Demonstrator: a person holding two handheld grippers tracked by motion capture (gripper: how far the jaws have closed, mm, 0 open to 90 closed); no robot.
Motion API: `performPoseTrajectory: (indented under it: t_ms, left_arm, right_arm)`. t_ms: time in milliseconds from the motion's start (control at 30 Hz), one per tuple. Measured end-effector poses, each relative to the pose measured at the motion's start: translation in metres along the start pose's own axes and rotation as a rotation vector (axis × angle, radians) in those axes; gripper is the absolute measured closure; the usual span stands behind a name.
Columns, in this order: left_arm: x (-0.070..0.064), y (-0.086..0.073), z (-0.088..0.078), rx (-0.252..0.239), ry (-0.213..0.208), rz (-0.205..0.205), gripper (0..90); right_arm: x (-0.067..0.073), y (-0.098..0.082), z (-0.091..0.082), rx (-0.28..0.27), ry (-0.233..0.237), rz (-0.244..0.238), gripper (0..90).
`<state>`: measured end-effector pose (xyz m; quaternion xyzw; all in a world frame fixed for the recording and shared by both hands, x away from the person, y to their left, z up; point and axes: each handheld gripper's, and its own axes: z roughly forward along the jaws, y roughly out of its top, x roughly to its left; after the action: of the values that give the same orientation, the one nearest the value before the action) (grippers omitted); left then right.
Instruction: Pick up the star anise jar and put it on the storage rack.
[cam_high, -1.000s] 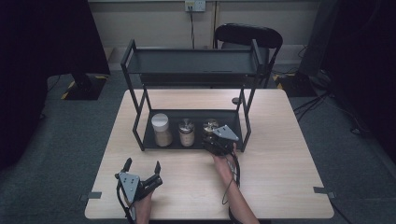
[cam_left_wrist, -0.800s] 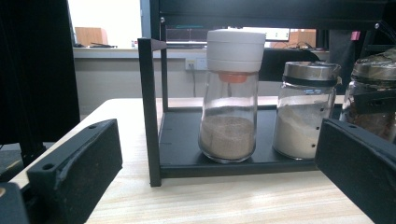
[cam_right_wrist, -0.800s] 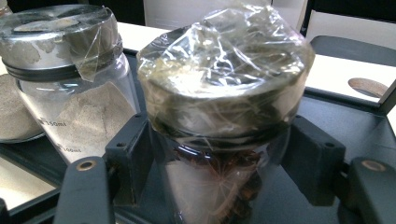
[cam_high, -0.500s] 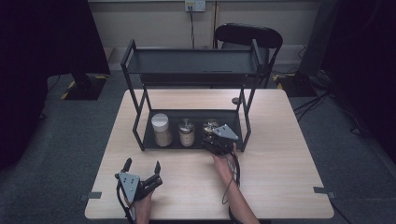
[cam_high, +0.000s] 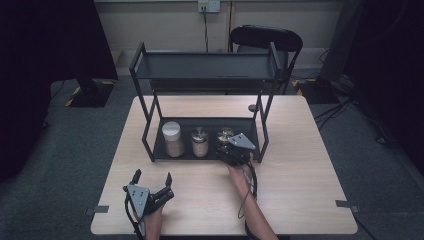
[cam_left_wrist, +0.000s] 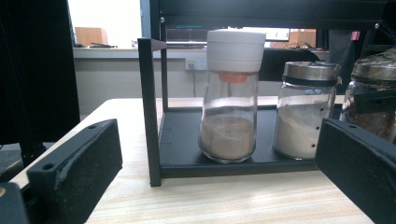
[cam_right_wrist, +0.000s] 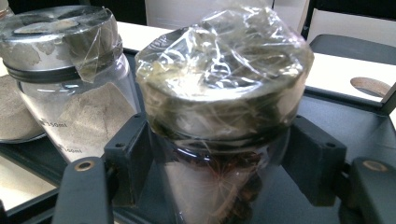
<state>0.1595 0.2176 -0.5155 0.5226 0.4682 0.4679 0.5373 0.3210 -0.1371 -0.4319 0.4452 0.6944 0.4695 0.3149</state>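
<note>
Wrapped jar (cam_right_wrist: 219, 116) stands upright; long axis vertical

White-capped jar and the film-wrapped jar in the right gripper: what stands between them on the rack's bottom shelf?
One steel-lidded jar of pale powder, between the white-capped jar and the film-wrapped jar, in the high view.

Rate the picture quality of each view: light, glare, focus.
High view: dim, soft, dark room edges, rack shading its jars. Left gripper view: sharp white-capped jar, window behind blown out. Right gripper view: glare on the wrapped jar, near jaws slightly blurred.
</note>
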Motion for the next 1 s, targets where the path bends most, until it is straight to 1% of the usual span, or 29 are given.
performPoseTrajectory:
  t_ms: [67,133,200,233,267,367,433,467,533,700,767,867,1000]
  left_arm:
    - [0.000,0.000,0.000,0.000,-0.001,0.001,0.1]
    - [0.000,0.000,0.000,0.000,0.000,0.000,0.1]
    - [0.000,0.000,0.000,0.000,0.000,0.001,0.1]
    - [0.000,0.000,0.000,0.000,0.000,0.000,0.1]
    - [0.000,0.000,0.000,0.000,0.000,0.000,0.1]
    - [0.000,0.000,0.000,0.000,0.000,0.001,0.1]
    - [0.000,0.000,0.000,0.000,-0.001,0.000,0.1]
    - [0.000,0.000,0.000,0.000,-0.001,0.001,0.1]
    - [0.000,0.000,0.000,0.001,0.000,0.000,0.1]
    - [0.000,0.000,0.000,0.001,-0.001,0.001,0.1]
    - [0.000,0.000,0.000,0.001,-0.001,0.001,0.1]
    - [0.000,0.000,0.000,0.000,-0.001,0.000,0.1]
    - [0.000,0.000,0.000,0.000,-0.001,0.001,0.1]
  right_arm:
    - [0.001,0.000,0.000,-0.003,-0.002,0.000,26.6]
    - [0.002,0.001,0.000,-0.006,-0.004,-0.011,23.4]
    - [0.004,0.001,0.000,-0.011,-0.014,-0.012,20.7]
    - [0.004,0.001,0.000,-0.012,-0.012,-0.011,17.7]
    - [0.005,0.000,0.001,-0.017,-0.020,-0.012,14.2]
    - [0.005,-0.003,0.001,-0.030,-0.026,-0.009,7.6]
    - [0.008,-0.005,0.002,-0.040,-0.039,-0.015,4.5]
    - [0.008,-0.008,0.001,-0.057,-0.041,-0.013,2.6]
    - [0.009,-0.009,0.001,-0.065,-0.048,-0.011,1.3]
    - [0.006,-0.010,0.000,-0.068,-0.036,0.001,2.0]
    - [0.007,-0.011,0.000,-0.075,-0.043,-0.008,1.3]
    - [0.009,-0.012,0.000,-0.075,-0.054,-0.008,0.0]
    - [0.008,-0.014,0.000,-0.076,-0.057,0.006,0.0]
